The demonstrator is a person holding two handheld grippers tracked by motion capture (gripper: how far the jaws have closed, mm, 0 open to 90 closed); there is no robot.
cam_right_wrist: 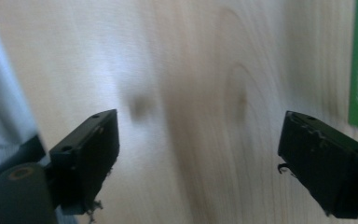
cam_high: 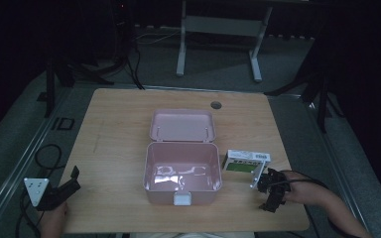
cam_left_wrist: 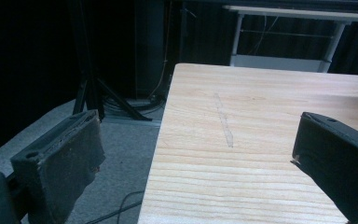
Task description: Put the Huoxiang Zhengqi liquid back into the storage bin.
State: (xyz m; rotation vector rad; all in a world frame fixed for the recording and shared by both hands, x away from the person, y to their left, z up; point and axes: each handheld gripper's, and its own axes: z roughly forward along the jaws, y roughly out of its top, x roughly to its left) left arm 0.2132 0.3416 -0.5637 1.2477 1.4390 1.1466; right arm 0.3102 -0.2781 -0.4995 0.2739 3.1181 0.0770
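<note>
Hovering with jaws spread, the right gripper (cam_high: 273, 191) has the small box (cam_high: 246, 161) just ahead, lengthwise across its reach. The left gripper (cam_high: 62, 188), also spread, sits well apart.

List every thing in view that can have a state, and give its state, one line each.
Pink box: open, lid swung back, nothing visible inside.
Latch: undone, on the box's near front wall.
Green and white carton: closed, lying flat on the table right of the box.
Left tongs: open, holding nothing, at the table's left edge.
Right tongs: open, holding nothing, close over the tabletop by the carton.
</note>
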